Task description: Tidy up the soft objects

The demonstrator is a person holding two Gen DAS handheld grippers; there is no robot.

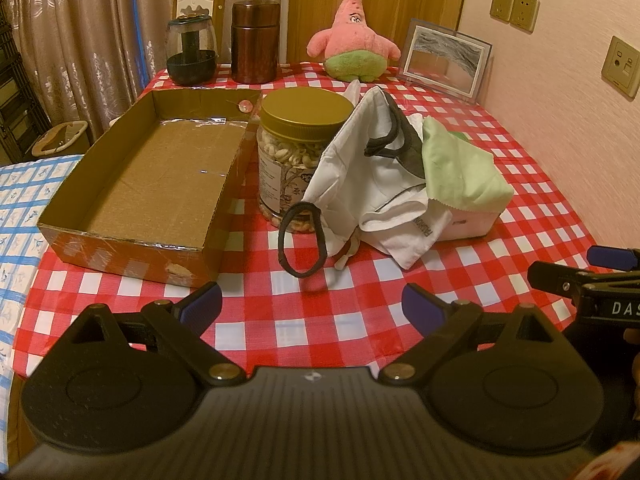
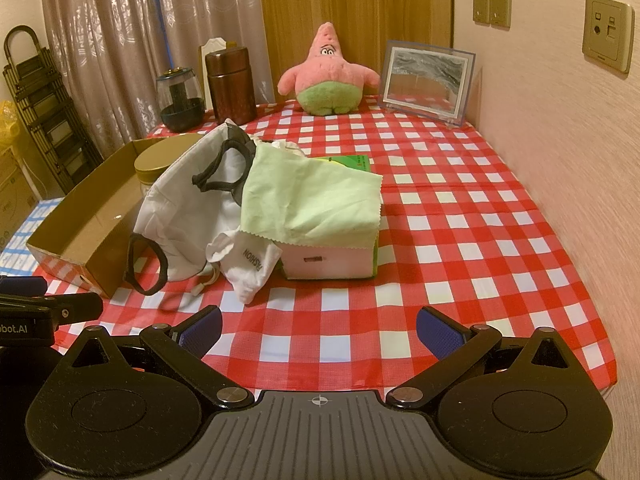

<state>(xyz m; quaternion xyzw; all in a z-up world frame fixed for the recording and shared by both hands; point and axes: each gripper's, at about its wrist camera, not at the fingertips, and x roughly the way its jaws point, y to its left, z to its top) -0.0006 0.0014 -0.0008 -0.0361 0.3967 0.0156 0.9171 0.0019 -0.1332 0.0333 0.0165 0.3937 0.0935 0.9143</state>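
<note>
Left: open cardboard box on checkered table, nothing in it. Just right, gold-lidded jar. White bag with black loops slumps against jar and over tissue box; green cloth draped on top. Pink plush at far edge, well apart. Left gripper and right gripper both spread wide, holding nothing, above near table edge.
</note>
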